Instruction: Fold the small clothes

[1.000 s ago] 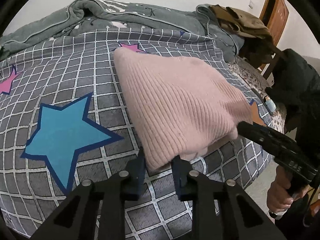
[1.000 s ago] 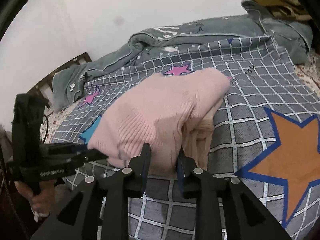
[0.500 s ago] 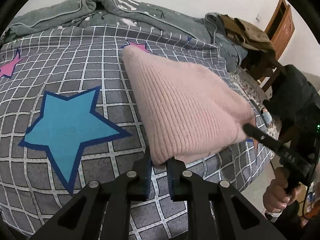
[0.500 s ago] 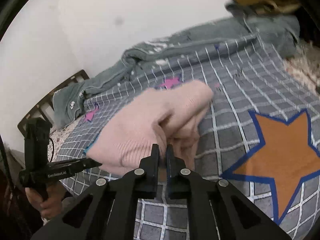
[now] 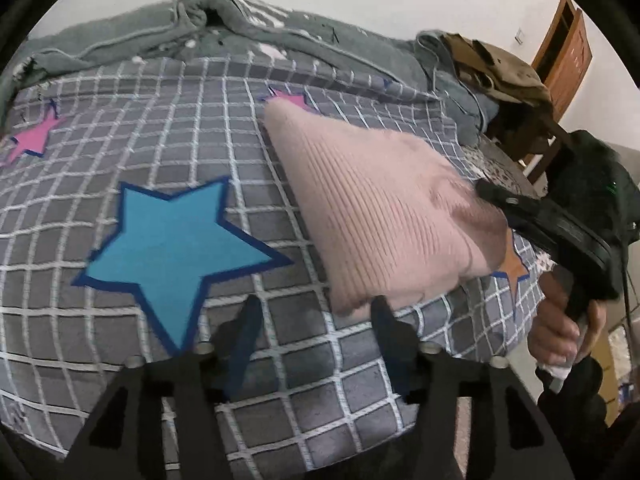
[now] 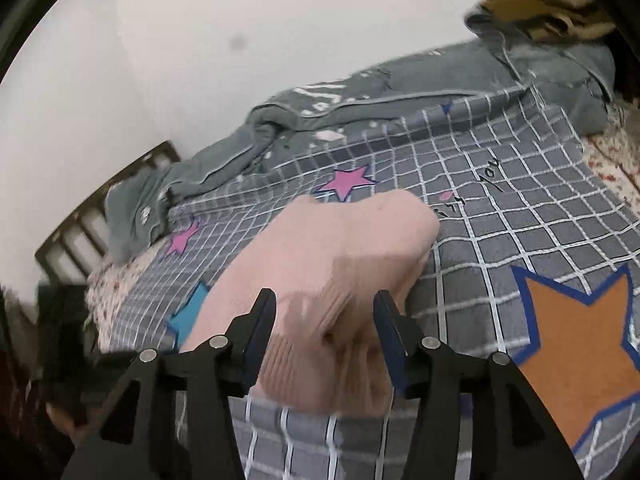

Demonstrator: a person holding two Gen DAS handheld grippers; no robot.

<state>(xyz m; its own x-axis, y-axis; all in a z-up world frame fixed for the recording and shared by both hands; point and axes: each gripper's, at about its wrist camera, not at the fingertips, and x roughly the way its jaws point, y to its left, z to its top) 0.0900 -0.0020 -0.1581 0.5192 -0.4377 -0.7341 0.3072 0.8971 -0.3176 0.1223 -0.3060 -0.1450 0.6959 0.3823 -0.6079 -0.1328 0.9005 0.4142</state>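
Observation:
A pink ribbed knit garment (image 5: 384, 208) lies folded on the grey checked bedspread (image 5: 168, 152) with coloured stars. My left gripper (image 5: 314, 316) is open, its jaws wide apart just in front of the garment's near corner, which falls near the right finger. My right gripper (image 6: 324, 312) is open too, its jaws spread on either side of the garment's bunched near end (image 6: 332, 280). The right gripper also shows in the left wrist view (image 5: 532, 216), at the garment's right edge.
A grey blanket (image 5: 240, 28) is bunched along the far side of the bed. Brown clothing (image 5: 496, 64) is piled at the far right corner. A wooden headboard (image 6: 100, 208) stands at the left in the right wrist view. The bed's edge is near both grippers.
Both grippers were shut on the garment's near edge half a second ago; both have now opened and let it go. The garment has settled on the bed.

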